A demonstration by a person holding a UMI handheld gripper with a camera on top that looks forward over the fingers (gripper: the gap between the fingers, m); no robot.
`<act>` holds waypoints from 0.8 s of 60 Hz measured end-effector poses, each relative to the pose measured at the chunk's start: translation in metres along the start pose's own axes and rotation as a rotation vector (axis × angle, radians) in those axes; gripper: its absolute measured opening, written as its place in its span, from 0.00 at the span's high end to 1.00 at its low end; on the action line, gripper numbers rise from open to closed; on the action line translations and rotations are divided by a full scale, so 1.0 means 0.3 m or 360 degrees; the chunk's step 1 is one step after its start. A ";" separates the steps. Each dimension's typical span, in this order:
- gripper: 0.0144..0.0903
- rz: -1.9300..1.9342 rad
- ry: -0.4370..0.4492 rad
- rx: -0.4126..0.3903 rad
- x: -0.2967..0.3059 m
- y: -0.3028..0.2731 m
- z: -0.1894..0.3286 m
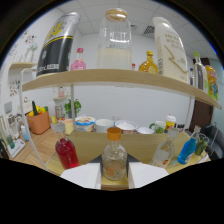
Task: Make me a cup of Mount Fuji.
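Note:
A small clear glass bottle (114, 159) with an orange cap and a little amber liquid at its bottom stands upright between my fingers. My gripper (114, 167) looks shut on it: the dark fingertips (98, 160) meet the bottle's sides at left and right with no gap showing. The wooden counter (140, 142) lies just beyond. A red-filled bottle (66, 152) stands to the left of the fingers. To the right stand a clear bottle (164, 152), a blue bottle (187, 150) and a green one (201, 144).
Several tubs and bowls (105, 125) line the back of the counter. A wooden shelf (115, 77) overhead carries a black-and-yellow bag (57, 42), a big lidded jar (115, 40), a white carton (170, 47) and small bottles. An orange box (39, 121) sits far left.

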 end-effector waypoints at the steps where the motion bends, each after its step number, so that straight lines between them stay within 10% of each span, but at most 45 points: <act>1: 0.72 -0.0004 -0.0003 0.0002 -0.003 -0.002 -0.006; 31: 0.72 0.0363 -0.0056 -0.0121 -0.084 0.226 -0.296; 48: 0.72 0.1453 -0.0330 -0.0114 -0.113 0.232 -0.317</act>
